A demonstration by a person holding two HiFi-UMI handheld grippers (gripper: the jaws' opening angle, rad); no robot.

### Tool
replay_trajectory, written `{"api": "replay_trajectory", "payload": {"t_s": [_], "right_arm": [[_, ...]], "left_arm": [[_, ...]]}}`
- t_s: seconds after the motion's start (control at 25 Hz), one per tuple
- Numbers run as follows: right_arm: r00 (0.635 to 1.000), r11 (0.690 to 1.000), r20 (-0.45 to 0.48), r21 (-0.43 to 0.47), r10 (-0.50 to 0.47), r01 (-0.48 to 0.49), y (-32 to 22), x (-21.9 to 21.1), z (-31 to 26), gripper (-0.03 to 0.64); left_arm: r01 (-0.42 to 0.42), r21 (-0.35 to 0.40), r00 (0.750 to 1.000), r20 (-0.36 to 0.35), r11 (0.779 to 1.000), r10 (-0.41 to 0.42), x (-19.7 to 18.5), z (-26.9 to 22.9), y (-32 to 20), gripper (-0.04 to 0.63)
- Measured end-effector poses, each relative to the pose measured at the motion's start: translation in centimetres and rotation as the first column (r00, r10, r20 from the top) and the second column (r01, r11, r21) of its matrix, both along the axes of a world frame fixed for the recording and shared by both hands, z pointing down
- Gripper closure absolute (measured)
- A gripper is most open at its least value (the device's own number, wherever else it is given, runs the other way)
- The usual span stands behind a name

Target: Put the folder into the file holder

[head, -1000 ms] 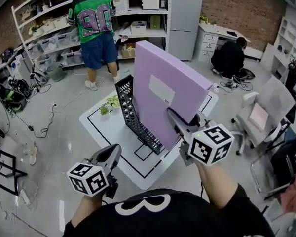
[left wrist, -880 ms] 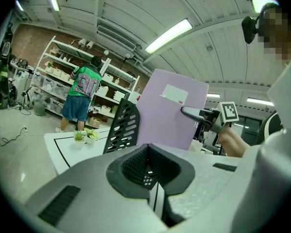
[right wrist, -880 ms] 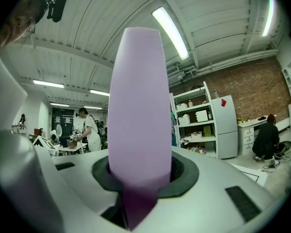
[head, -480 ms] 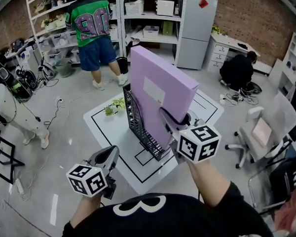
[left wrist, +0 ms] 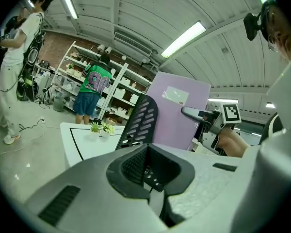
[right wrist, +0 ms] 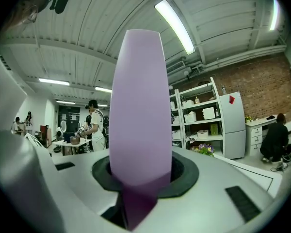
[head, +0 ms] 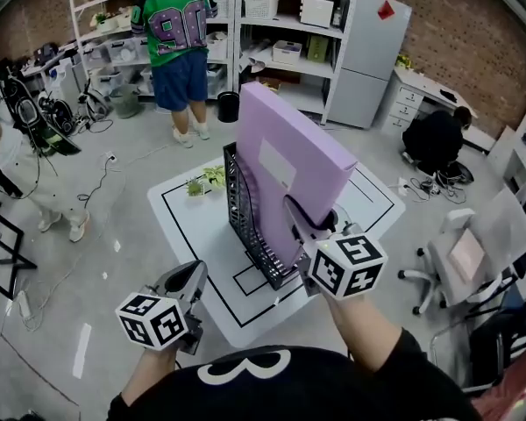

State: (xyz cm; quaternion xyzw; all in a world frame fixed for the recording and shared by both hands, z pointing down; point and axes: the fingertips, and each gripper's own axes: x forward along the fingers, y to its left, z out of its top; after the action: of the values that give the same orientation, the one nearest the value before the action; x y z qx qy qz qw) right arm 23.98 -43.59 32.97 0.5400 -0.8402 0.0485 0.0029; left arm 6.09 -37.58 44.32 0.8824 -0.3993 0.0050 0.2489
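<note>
Now your right claw (head: 300,224) clamps the folder (head: 291,152) by its near edge; it stands steeply, just right of the file holder (head: 244,210) mesh wall.

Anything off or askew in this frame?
Nothing spilled or damaged. The purple folder leans, top tipped rightward, next to the mesh side of the black file holder, clamped near its lower edge by the right gripper. It isn't standing upright; whether its bottom is inside the holder can't be told.

sm. plants (head: 203,182), wht table (head: 186,228), shelves (head: 285,16), fridge (head: 373,51), person nr shelves (head: 180,38)
</note>
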Motion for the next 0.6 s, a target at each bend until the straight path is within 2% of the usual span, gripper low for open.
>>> {"api": "replay_trajectory", "payload": {"t_s": [0.28,0.6], "right_arm": [[1.0,1.0,-0.012,-0.016,-0.021,0.021,-0.4,-0.1,2.6,0.485],[0.999,0.998,-0.012,-0.045,-0.039,0.039,-0.1,0.1,6.0,0.483]], "left_arm": [[0.043,-0.027,0.999,0.005,0.999,-0.043,-0.1,1.7,0.1,0.589],[0.051,-0.045,0.998,0.036,0.998,-0.049,0.2,2.4,0.2,0.589]]}}
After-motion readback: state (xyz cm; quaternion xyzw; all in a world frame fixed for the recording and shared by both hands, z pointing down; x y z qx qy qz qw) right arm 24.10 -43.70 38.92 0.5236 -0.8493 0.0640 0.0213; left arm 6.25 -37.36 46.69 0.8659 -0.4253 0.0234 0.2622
